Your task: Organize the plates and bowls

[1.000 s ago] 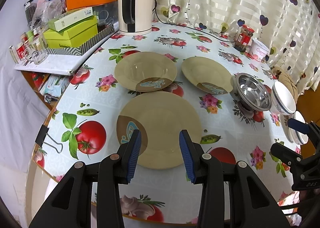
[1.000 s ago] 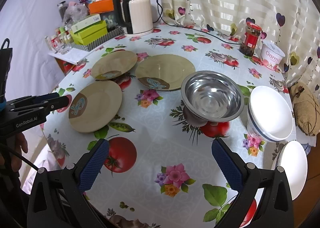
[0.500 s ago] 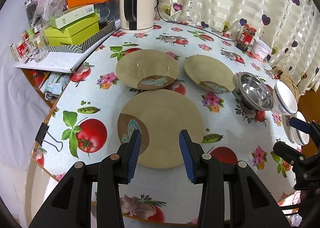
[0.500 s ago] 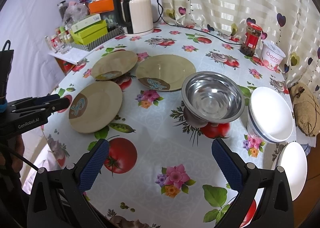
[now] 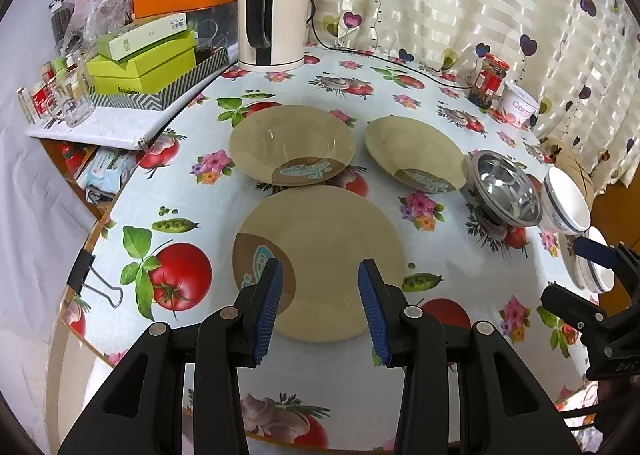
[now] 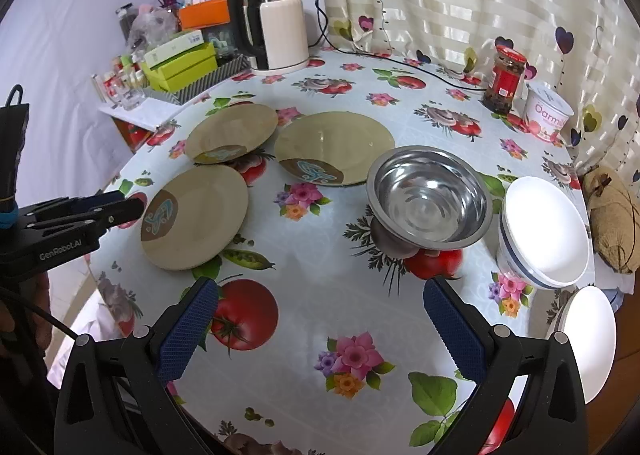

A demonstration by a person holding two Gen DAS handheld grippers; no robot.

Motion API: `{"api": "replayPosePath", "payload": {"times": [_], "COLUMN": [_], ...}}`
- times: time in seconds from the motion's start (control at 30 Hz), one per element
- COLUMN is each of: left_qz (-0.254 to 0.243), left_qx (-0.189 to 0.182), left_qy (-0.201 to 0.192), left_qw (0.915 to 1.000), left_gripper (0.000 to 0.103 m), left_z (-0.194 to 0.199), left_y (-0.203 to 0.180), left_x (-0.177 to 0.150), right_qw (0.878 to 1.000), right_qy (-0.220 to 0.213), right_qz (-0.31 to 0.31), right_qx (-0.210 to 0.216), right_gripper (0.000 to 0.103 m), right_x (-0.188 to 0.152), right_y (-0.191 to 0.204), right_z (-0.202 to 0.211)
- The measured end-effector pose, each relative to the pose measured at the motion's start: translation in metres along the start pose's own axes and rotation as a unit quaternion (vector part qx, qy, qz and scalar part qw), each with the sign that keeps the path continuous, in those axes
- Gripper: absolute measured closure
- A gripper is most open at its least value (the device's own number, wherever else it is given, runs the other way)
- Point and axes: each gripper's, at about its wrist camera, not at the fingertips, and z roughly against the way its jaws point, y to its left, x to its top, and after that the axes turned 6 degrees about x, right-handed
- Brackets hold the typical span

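Three tan plates lie apart on the bench, the nearest plate [image 5: 320,251] just ahead of the left gripper [image 5: 320,307], whose jaws, like the right gripper's [image 6: 320,331], stand open and empty, so stacking seems unstarted and calls for closing on that rim.

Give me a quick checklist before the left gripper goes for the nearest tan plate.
1. Left gripper open, nothing between its fingers: ok.
2. Nearest round tan plate lying flat, nothing on it: ok.
3. Plate lined up ahead of the left gripper: ok.
4. Right gripper open and empty, away from the plate: ok.
5. Shiny steel bowl clear of the plate: ok.
6. Room under the plate rim for a finger: cannot tell.
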Motion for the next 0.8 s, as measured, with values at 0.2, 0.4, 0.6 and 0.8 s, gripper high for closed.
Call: {"api": "replayPosePath", "payload": {"times": [0.2, 0.4, 0.6, 0.8], "left_qz": [-0.002, -0.001, -0.001, -0.001], "left_qx": [0.001, 0.004, 0.000, -0.001], "left_qy": [-0.002, 0.002, 0.006, 0.008], "left_qw": [1.0000, 1.0000, 1.0000, 1.0000], "left_gripper": [0.062, 0.062, 0.062, 0.062], "left_z": [0.0002, -0.0009, -0.0022, -0.0031], "left_y": [0.0002, 0.0002, 0.0004, 0.0006], "left_x": [0.0005, 0.0001, 0.0002, -0.0003], "right_qw": [1.000, 1.000, 1.000, 1.000], "right_qy": [-0.002, -0.008, -0.012, -0.011], "right_qz": [0.002, 0.003, 0.003, 0.004], "right_qx": [0.001, 0.003, 0.006, 0.006], "right_gripper": [0.000, 0.000, 0.000, 0.000], "right_x": [0.0015, 0.0019, 0.0012, 0.0011], "right_y": [0.0015, 0.0004, 0.0004, 0.0007], "right_z": [-0.0008, -0.0005, -0.0006, -0.0008]}}
